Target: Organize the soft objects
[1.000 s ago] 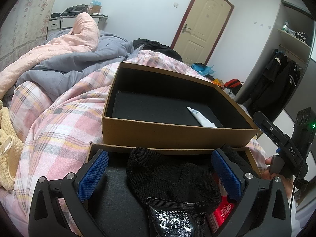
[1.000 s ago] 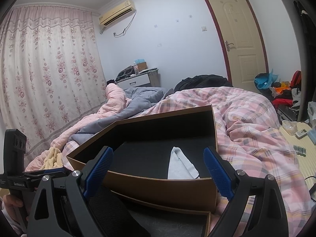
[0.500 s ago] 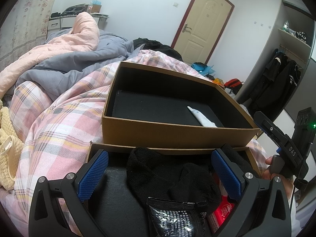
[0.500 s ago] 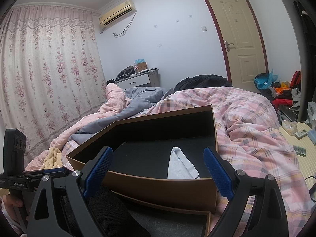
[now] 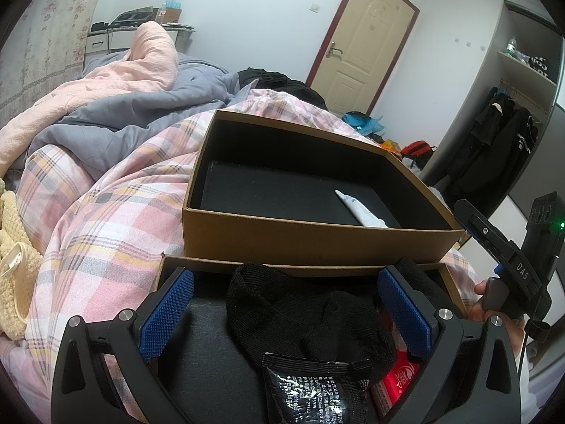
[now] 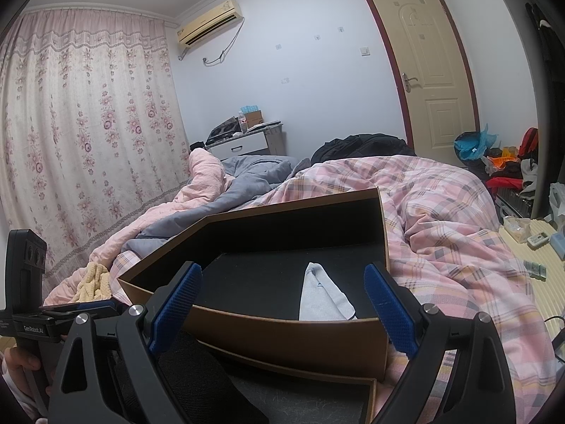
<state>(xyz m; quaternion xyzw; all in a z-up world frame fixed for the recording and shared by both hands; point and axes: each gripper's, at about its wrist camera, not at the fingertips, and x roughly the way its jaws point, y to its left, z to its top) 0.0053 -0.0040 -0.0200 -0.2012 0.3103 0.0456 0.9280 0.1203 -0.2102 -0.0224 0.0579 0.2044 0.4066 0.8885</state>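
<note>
Black sock (image 5: 303,311): bunched in the near box (image 5: 339,269), sitting right between the left gripper's blue pads, untouched for now.
Left gripper (image 5: 286,314): jaws spread wide, holding nothing, poised over that sock.
Neighbours in the near box: a black foil packet (image 5: 314,388) overlaps the sock's near edge, and a red packet (image 5: 399,378) peeks out beside it.
Light sock (image 6: 323,295): already lying flat on the dark floor of the far box (image 6: 282,332), toward its right side.
Right gripper (image 6: 282,312): jaws wide too, empty, aimed across the far box's front wall.
Progress: early days, I'd say; one pale sock sorted, the black one and probably more left to move.
Next call: likely a pinch on the black sock, keeping clear of the foil packet.
Left view only: the near box's contents, plus the right handle and the person's hand (image 5: 482,304) gripping it.
Right view only: the light sock's full shape, the yellow knit piece (image 6: 93,281) out on the plaid quilt (image 6: 441,212), and the left handle at the edge.
Beyond: rumpled pink and grey bedding, a closed door.
</note>
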